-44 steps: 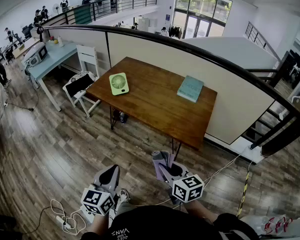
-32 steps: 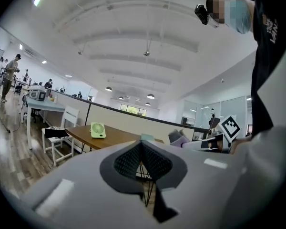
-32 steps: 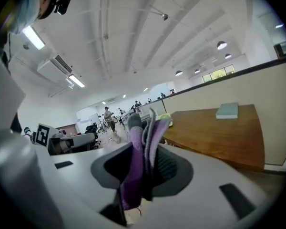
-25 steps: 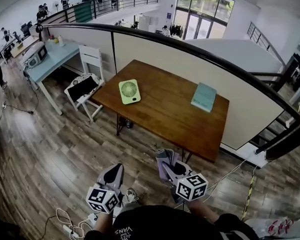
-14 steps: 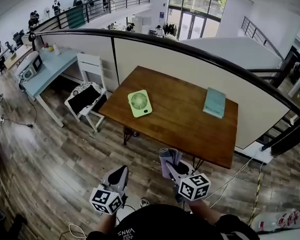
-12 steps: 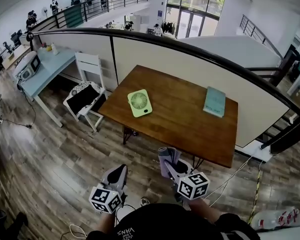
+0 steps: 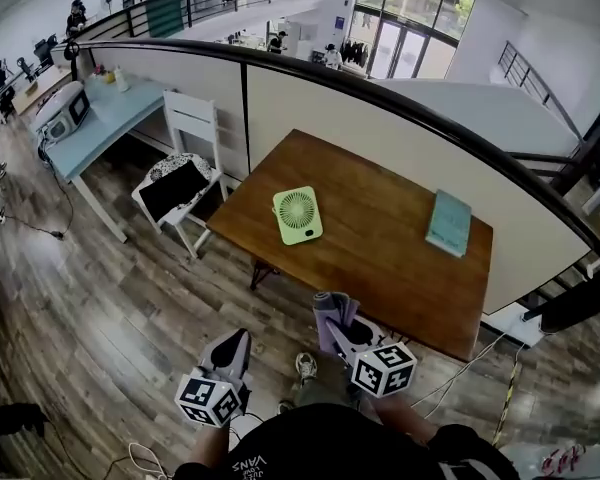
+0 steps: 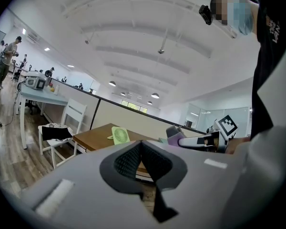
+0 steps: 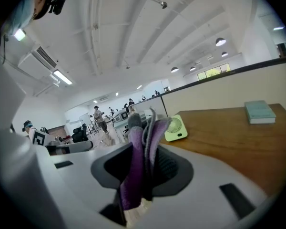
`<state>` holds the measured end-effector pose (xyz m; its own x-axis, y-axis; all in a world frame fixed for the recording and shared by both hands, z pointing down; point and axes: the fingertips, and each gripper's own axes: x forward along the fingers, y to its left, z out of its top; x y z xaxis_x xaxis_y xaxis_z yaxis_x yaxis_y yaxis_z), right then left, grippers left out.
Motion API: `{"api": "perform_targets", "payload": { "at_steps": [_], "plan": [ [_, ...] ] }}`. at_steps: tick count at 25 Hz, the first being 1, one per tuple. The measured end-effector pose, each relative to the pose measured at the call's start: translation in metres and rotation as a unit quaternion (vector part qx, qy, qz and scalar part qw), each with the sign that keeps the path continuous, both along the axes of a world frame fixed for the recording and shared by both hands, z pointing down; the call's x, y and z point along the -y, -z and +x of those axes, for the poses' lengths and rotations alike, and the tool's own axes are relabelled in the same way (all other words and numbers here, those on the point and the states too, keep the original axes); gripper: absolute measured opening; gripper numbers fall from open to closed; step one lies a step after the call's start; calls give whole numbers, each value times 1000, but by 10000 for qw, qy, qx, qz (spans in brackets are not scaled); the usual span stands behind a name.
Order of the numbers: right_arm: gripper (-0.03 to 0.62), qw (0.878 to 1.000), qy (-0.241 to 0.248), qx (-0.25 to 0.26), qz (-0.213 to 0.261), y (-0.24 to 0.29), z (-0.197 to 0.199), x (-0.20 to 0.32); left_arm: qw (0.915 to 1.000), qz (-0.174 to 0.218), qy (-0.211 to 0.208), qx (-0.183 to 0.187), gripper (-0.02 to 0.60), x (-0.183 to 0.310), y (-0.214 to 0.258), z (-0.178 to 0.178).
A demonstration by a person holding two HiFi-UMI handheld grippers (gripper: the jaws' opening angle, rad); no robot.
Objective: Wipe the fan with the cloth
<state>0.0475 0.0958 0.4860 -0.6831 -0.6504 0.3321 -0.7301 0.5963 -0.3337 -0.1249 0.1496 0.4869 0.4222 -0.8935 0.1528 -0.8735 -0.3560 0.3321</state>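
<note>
floorboards (image 7: 90,298) of grey-brown wood run across the open hall. on them stands a brown wooden table (image 7: 380,268), its far edge close along a cream partition (image 7: 310,98) topped by a dark curved rail. the green fan (image 7: 297,215) sits on the table's left part, well apart from a teal book (image 7: 449,223) at the far right. left of the table is a white chair (image 7: 185,168) with dark fabric on its seat, and farther left a pale blue desk (image 7: 105,118). both grippers hang over the floor on the near side of the table. the right gripper (image 7: 332,320) is clenched on a purple and grey cloth (image 9: 150,137), which sticks up past its jaws. the left gripper (image 8: 139,149) is closed tight on nothing.
</note>
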Motion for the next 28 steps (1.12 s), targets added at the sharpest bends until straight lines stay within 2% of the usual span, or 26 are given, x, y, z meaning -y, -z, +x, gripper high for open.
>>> {"api": "perform_targets", "payload": {
  "at_steps": [7, 20, 28],
  "plan": [
    [111, 9999, 170, -3, -24, -1, -7, 59, 9999, -27, 141, 38, 12, 58, -3, -5],
    [112, 9980, 628, 30, 25, -4, -1, 169, 9988, 51, 486, 61, 12, 158, 1, 14],
    [112, 9975, 710, -54, -43, -21, -5, 205, 9985, -230, 498, -34, 12, 189, -26, 21]
  ]
}}
